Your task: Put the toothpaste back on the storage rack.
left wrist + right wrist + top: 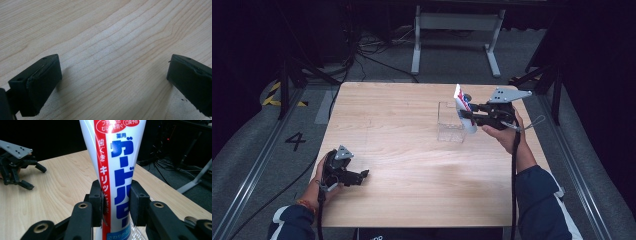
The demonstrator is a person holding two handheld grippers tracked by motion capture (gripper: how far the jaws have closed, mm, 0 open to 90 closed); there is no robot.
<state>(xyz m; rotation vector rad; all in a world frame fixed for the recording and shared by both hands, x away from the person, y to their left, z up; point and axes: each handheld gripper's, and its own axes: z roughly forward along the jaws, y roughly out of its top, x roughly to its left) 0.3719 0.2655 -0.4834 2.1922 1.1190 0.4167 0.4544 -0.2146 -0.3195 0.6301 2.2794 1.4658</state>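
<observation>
Toothpaste tube [463,113] above clear box [450,131]

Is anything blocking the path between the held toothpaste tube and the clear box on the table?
Nothing visible does. The right gripper is shut on the toothpaste tube, which hangs just right of the clear box, whose top looks open. The left gripper rests far off at the table's near left, fingers open.

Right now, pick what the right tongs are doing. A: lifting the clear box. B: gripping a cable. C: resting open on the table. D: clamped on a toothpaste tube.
D: the right tongs pinch the white toothpaste tube between their pads, above the clear box.
</observation>
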